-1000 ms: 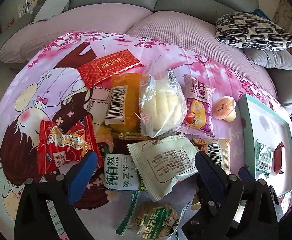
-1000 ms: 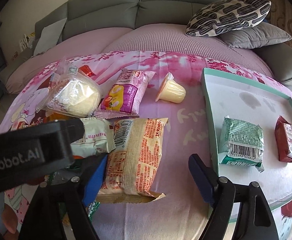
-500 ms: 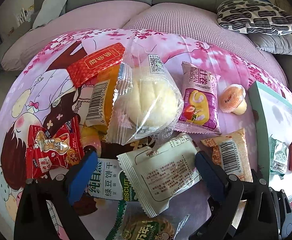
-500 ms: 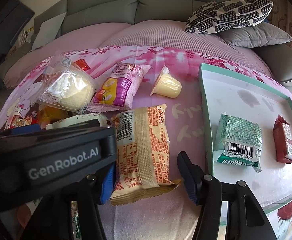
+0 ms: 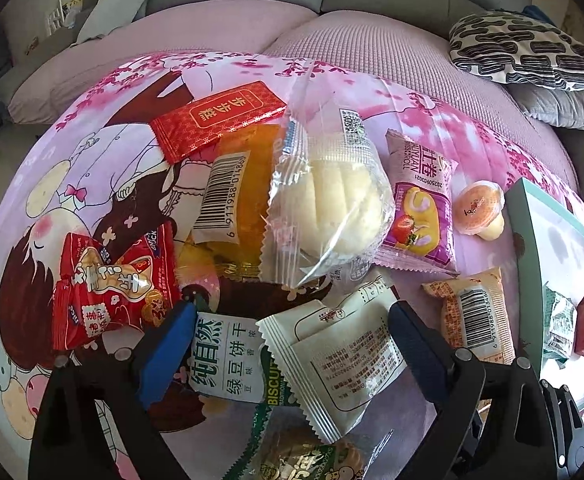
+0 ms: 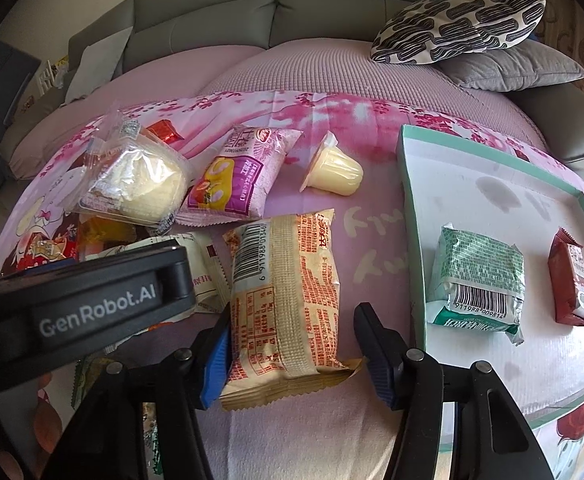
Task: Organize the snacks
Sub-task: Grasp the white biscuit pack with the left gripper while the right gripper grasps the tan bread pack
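Note:
My right gripper (image 6: 292, 316) is shut on a beige ridged snack packet (image 6: 284, 292) that lies on the pink cartoon cloth, one blue pad on each long side. My left gripper (image 5: 291, 308) stands open just above a white packet (image 5: 339, 356), which overlaps a green-lettered biscuit packet (image 5: 224, 356). Beyond them lie a clear-wrapped bun (image 5: 331, 208), an orange packet (image 5: 236, 188), two red packets (image 5: 220, 120) (image 5: 108, 284), a purple roll packet (image 5: 423, 204) and a jelly cup (image 5: 479, 208). The teal-rimmed tray (image 6: 407, 208) holds a green packet (image 6: 477, 276) and a small red packet (image 6: 569, 280).
The cloth covers a round pink-grey seat with a grey sofa behind. A black-and-white patterned cushion (image 6: 455, 24) and a grey cushion (image 6: 507, 68) sit at the back right. The left gripper's black body (image 6: 84, 300) fills the left of the right wrist view.
The right gripper's jaws have narrowed onto the beige packet. The left gripper's body now fills more of the right wrist view. The left gripper stays open over the white packet.

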Action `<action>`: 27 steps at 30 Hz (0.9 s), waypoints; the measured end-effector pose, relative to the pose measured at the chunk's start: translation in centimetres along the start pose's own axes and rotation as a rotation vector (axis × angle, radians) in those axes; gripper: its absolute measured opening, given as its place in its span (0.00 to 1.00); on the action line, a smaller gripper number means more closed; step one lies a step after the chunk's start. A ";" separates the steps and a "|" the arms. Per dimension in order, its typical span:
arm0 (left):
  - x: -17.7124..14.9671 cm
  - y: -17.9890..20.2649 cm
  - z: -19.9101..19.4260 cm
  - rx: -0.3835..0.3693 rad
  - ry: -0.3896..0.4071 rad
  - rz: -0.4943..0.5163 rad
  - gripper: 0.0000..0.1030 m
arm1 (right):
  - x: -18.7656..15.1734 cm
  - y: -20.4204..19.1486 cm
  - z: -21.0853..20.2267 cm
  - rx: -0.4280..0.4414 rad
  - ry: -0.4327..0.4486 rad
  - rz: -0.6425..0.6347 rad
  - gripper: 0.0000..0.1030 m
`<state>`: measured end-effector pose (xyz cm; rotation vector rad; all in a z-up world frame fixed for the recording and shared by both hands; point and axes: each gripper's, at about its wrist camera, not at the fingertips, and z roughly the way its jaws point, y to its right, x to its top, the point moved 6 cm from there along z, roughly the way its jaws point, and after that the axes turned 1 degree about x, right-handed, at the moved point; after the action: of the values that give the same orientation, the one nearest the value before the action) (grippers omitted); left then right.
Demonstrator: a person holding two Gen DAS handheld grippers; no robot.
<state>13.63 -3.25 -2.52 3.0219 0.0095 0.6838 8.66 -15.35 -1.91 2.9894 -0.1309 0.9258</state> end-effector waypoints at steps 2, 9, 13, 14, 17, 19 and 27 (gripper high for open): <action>0.1 0.3 -0.3 -0.007 0.005 0.010 0.89 | 0.0 0.0 0.0 0.001 0.000 0.000 0.59; 0.3 1.9 -1.8 -0.099 0.016 0.026 0.68 | 0.0 0.0 0.0 0.007 0.003 0.006 0.57; 0.3 2.7 -2.5 -0.155 0.020 0.031 0.50 | 0.0 0.1 0.0 0.010 0.003 0.008 0.56; 0.3 2.8 -2.7 -0.159 0.022 0.035 0.48 | 0.0 0.1 0.0 0.011 0.003 0.009 0.56; 0.2 3.3 -2.9 -0.235 0.007 0.022 0.41 | 0.1 0.3 -0.1 0.020 0.004 0.019 0.53; 0.0 3.7 -2.7 -0.270 -0.011 0.016 0.41 | 0.1 0.5 -0.2 0.021 0.005 0.028 0.50; -0.4 3.6 -2.0 -0.406 -0.073 -0.063 0.40 | 0.1 0.7 -0.2 0.027 0.004 0.034 0.48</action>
<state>12.39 -6.78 -0.74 2.6412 -0.0327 0.4983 8.58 -16.01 -1.69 3.0190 -0.1709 0.9438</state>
